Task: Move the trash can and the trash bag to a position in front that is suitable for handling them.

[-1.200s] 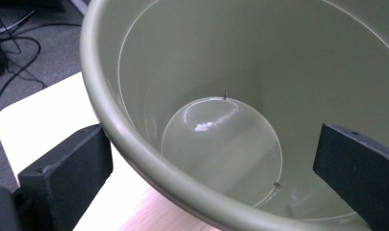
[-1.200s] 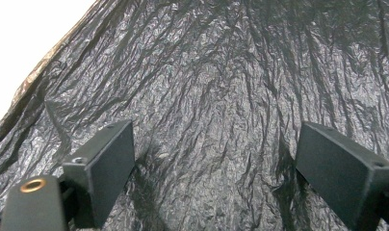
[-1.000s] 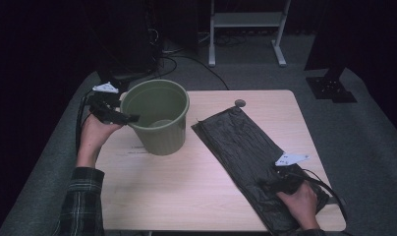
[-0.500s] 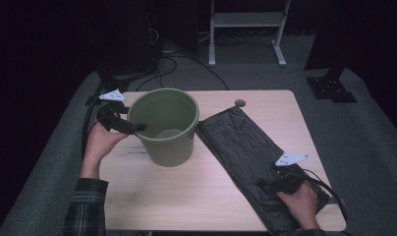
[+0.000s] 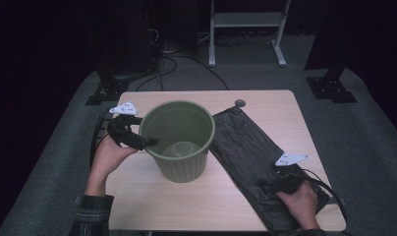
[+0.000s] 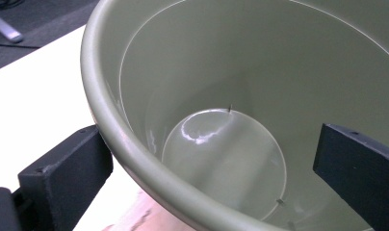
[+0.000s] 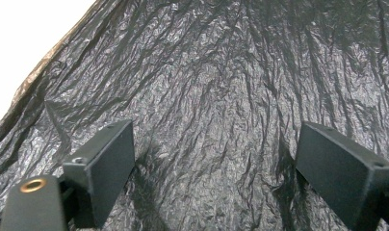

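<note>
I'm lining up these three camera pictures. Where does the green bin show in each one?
High view: the green bin stands left of centre on the table, beside the black bag.
Left gripper view: the bin's rim and inside span most of the picture, the rim passing between the two jaws.
Right gripper view: black bag, no bin.
Shared landmark: the pale tabletop.

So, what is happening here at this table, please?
A person works at a wooden table with a gripper in each hand. The left gripper has its open jaws astride the rim of a green bin, one inside and one outside, not clamped. The bin stands upright and looks empty. The right gripper rests open over a flat black plastic bag lying beside the bin.
</note>
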`<state>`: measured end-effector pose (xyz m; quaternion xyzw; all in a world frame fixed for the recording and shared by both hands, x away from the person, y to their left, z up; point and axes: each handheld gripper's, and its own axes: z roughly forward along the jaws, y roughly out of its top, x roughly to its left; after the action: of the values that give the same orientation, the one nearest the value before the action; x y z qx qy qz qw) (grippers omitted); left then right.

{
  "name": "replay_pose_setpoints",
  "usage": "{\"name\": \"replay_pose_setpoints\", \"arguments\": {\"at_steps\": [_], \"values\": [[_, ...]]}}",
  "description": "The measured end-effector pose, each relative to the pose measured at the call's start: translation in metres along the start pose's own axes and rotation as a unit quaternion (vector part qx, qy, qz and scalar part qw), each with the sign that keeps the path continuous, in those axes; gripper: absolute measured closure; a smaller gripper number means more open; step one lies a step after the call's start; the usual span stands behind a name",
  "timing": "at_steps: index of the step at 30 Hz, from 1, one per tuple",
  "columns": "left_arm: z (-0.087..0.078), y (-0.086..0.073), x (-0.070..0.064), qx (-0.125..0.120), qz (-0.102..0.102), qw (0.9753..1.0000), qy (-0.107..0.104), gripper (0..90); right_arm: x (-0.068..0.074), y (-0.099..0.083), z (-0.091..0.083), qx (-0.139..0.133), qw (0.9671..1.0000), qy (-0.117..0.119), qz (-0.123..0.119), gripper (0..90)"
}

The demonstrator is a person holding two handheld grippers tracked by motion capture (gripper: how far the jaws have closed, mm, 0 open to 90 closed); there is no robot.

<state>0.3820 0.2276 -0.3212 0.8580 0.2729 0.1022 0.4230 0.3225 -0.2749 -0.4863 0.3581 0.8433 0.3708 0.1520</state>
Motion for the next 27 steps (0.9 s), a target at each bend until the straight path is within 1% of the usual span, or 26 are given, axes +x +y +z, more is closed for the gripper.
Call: {"name": "replay_pose_setpoints", "arguments": {"at_steps": [11,17,23,24,27], "values": [[0.009,0.002,-0.036,-0.007,0.015,0.9995,-0.026,0.0,0.0,0.0,0.0,0.0,1.0,0.0,0.0,12.3],[0.014,0.004,-0.051,-0.006,0.026,0.9988,-0.041,0.0,0.0,0.0,0.0,0.0,1.0,0.0,0.0,12.3],[0.013,0.004,-0.052,-0.007,0.027,0.9988,-0.041,0.0,0.0,0.0,0.0,0.0,1.0,0.0,0.0,12.3],[0.013,0.005,-0.052,-0.006,0.031,0.9988,-0.038,0.0,0.0,0.0,0.0,0.0,1.0,0.0,0.0,12.3],[0.009,0.008,-0.049,-0.012,0.03,0.999,-0.031,0.0,0.0,0.0,0.0,0.0,1.0,0.0,0.0,12.3]]}}
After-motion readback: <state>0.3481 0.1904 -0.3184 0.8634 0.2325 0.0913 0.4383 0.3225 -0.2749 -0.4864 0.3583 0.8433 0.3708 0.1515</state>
